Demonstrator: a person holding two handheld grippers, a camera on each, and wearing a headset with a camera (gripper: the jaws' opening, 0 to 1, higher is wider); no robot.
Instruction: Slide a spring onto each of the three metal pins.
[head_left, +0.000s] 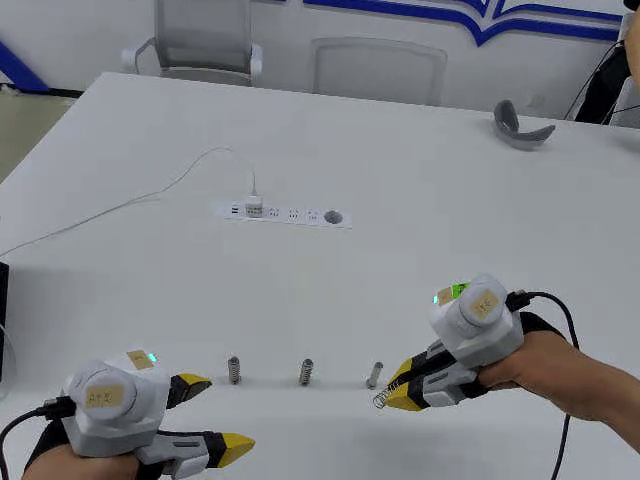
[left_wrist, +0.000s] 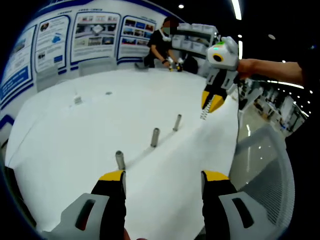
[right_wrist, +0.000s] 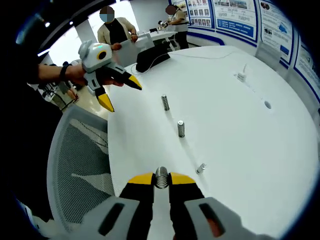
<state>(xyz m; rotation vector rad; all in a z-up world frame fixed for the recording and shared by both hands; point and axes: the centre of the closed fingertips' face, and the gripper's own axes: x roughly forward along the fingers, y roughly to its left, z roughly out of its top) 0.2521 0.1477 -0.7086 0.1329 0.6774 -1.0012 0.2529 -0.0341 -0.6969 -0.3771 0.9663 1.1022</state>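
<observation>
- We see the right gripper (head_left: 398, 390) low at the right of the white surface (head_left: 420, 200). Its jaws are clamped on a spring (right_wrist: 160, 175) that juts out past the yellow tips.
- That spring hangs just beside the right pin (head_left: 374, 375), on its near side and apart from it. We cannot tell whether its free end touches the surface.
- The right pin is bare and stands upright.
- The middle pin (head_left: 306, 364) and the left pin (head_left: 234, 362) stand upright in the same row, and each wears a fitted spring (head_left: 306, 378).
- The left gripper (head_left: 217, 413) sits at the near left, with its jaws wide apart and nothing between them. One yellow tip lies near the left pin without touching it.
- In the left gripper view, the three pins run away in a line toward the right gripper.
- A power strip (head_left: 283, 213) lies farther back on the surface, with a white plug (head_left: 254, 207) in it.
</observation>
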